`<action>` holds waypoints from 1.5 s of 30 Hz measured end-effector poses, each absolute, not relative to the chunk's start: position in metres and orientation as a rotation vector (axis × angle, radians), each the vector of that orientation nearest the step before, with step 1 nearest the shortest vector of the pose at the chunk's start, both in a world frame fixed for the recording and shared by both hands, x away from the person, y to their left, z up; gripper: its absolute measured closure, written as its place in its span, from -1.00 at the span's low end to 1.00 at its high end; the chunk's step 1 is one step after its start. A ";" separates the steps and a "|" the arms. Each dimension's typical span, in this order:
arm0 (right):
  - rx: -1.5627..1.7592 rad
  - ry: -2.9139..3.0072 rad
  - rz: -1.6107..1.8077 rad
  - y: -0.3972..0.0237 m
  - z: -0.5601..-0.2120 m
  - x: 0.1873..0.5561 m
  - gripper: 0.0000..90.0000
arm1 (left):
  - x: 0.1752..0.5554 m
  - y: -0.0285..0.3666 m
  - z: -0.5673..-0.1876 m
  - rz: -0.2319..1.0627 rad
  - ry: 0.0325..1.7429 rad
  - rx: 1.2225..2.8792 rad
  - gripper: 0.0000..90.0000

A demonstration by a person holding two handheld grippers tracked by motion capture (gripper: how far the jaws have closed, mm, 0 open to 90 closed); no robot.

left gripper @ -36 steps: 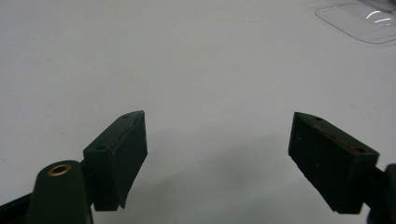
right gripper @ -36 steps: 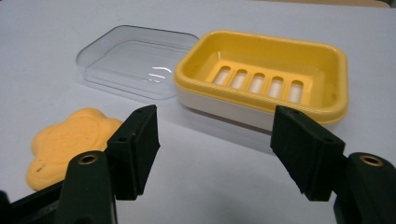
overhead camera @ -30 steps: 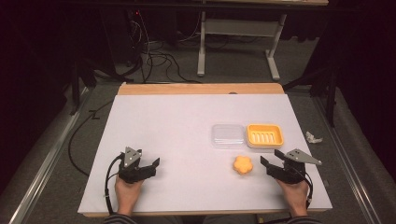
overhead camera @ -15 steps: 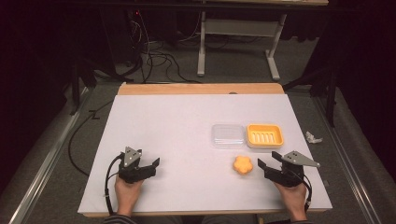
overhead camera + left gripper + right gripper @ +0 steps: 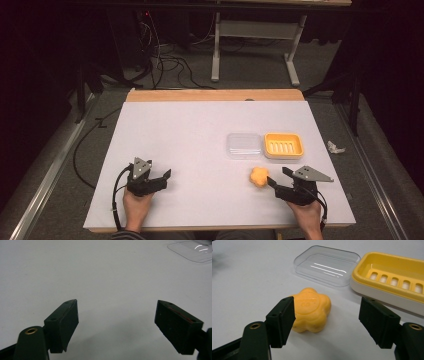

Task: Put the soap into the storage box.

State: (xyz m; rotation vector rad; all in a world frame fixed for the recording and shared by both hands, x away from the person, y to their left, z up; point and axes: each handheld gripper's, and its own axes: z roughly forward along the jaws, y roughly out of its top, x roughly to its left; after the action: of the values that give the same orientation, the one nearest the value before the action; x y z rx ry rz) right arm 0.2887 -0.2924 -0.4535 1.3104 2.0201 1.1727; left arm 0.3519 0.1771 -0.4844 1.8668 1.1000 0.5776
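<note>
Since a second ago my right gripper (image 5: 274,181) has slid left toward the orange flower-shaped soap bar (image 5: 259,176), jaws wide open; one jaw nearly touches it. My left gripper (image 5: 163,178) rests open on the white table (image 5: 200,150). Soap lies just before the clear plastic lid (image 5: 244,145) and yellow slotted soap dish (image 5: 283,145). Off-centre, closing may shove the soap sideways or let it slip.
</note>
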 end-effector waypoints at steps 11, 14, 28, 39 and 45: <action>1.301 2.105 1.138 -0.270 -0.460 0.297 -0.52 | 0.351 0.177 -0.484 0.579 1.097 1.866 -0.57; 1.303 2.124 1.113 -0.265 -0.461 0.301 -0.56 | 0.351 0.177 -0.484 0.577 1.096 1.867 -0.57; 1.311 2.185 1.027 -0.253 -0.471 0.318 -0.65 | 0.351 0.177 -0.484 0.580 1.088 1.868 -0.58; 1.315 2.222 0.960 -0.248 -0.477 0.327 -0.65 | 0.351 0.177 -0.484 0.581 1.087 1.866 -0.58; 1.315 2.222 0.940 -0.246 -0.479 0.328 -0.59 | 0.351 0.177 -0.484 0.581 1.086 1.869 -0.58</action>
State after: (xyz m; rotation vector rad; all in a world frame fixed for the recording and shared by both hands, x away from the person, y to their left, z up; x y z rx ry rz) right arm 0.3283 -0.2456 -0.4789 1.3145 2.2220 0.9404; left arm 0.3507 0.1771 -0.4840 1.8685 1.0859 0.5809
